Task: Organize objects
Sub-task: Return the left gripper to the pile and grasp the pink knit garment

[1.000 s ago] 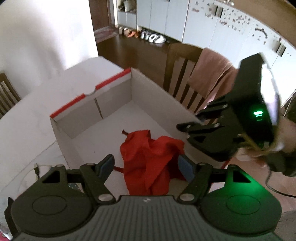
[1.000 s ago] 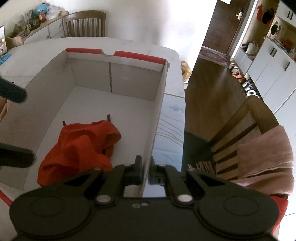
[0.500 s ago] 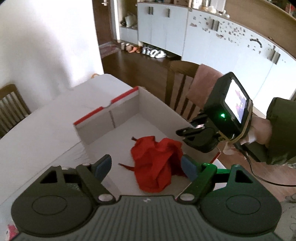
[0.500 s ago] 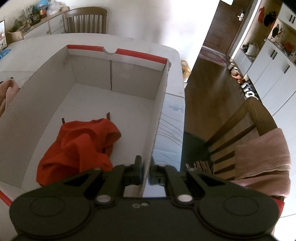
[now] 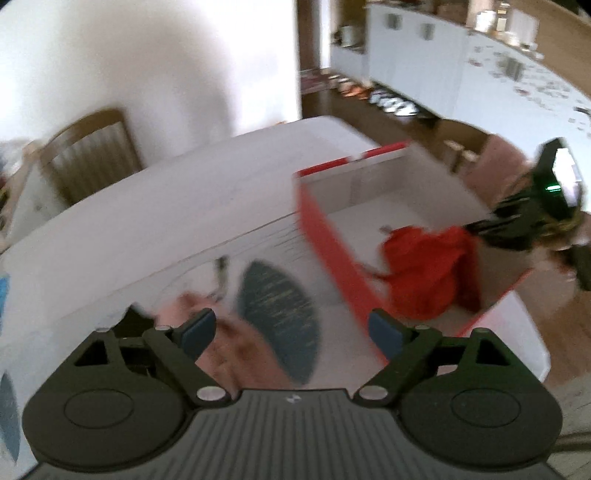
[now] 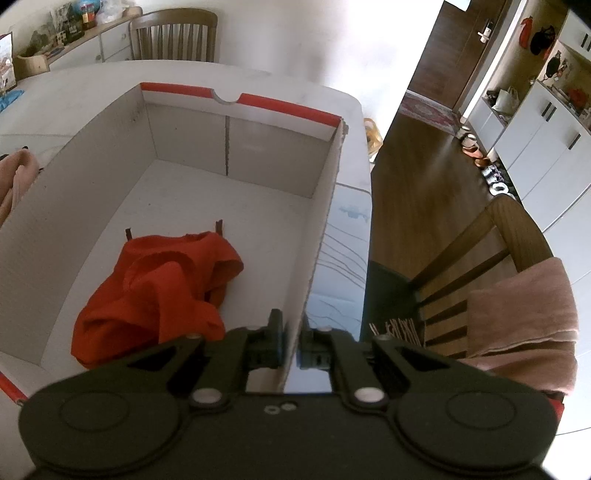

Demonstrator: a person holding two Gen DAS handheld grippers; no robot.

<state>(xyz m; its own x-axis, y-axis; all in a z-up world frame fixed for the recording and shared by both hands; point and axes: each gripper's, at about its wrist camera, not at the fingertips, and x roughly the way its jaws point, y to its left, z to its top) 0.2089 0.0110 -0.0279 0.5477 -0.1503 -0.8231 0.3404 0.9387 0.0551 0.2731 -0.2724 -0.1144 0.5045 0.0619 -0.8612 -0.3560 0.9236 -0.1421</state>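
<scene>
One red cloth point(image 6: 159, 291) lies crumpled, lengthwise along the box point(image 6: 325, 218).

White wall point(image 6: 277, 40), dark wood floor point(image 6: 417, 192), white cabinets point(image 6: 546, 147), wooden chair point(image 6: 173, 35), brown door point(image 6: 454, 55), daylight

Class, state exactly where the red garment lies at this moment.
The red garment lies crumpled on the floor of the open cardboard box, in its near half, left of the wall that the right gripper pinches.
</scene>
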